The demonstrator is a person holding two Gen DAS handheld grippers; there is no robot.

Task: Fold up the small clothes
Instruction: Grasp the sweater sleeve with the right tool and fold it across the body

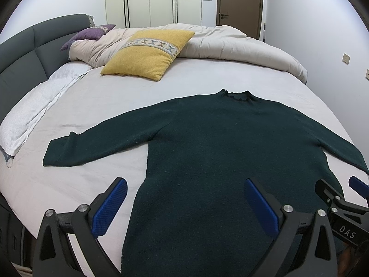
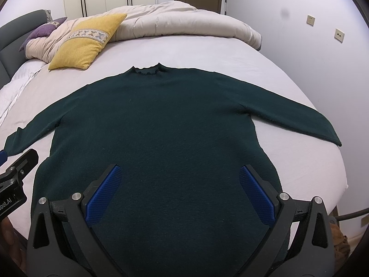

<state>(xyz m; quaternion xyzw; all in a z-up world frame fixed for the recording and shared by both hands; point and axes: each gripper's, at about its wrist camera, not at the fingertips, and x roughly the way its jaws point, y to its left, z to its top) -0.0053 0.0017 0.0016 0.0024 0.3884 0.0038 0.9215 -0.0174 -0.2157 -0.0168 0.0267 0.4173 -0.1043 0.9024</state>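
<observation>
A dark green long-sleeved sweater (image 1: 219,143) (image 2: 161,124) lies flat on the bed, collar pointing away, both sleeves spread out to the sides. My left gripper (image 1: 184,189) hovers open over the sweater's lower left edge, blue pads wide apart and nothing between them. Over the lower middle of the sweater's body, my right gripper (image 2: 180,180) is held open too, holding nothing. The right gripper (image 1: 341,198) shows at the right edge of the left wrist view. The left gripper's body shows at the left edge of the right wrist view.
The bed's pale sheet (image 1: 110,106) (image 2: 288,166) surrounds the sweater. Beyond the collar lie a yellow cushion (image 1: 147,53) (image 2: 85,41), a purple cushion (image 1: 90,34) and a bunched beige duvet (image 1: 230,43) (image 2: 180,20). A grey headboard (image 1: 27,53) is at left; a white towel (image 1: 34,113) lies by it.
</observation>
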